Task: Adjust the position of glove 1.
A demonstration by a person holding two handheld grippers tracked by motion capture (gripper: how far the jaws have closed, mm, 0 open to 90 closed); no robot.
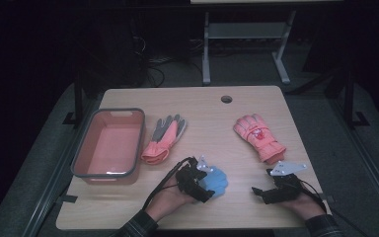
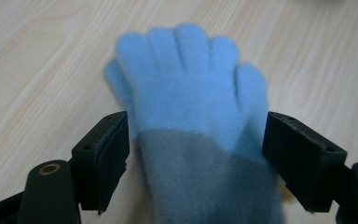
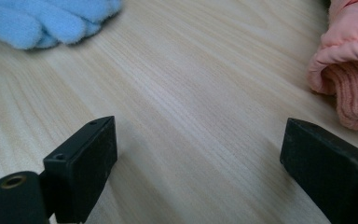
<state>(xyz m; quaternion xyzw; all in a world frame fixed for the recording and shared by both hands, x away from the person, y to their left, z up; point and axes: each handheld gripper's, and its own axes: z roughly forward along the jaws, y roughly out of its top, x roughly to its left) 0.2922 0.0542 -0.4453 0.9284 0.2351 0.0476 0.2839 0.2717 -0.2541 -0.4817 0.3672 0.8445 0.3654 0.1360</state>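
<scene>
A fuzzy blue glove with a grey cuff lies flat on the wooden table, near the front edge. My left gripper is over its cuff end. In the left gripper view the blue glove lies between the jaws of the left gripper, which stand wide on either side of it without squeezing it. My right gripper rests near the front right of the table. In its own view the right gripper is open over bare wood, with the blue glove off to its upper left.
A pink padded glove lies at the right of the table, and its cuff sits close to my right jaw. A grey and orange work glove lies beside a pink basin at the left. A cable hole is near the far edge.
</scene>
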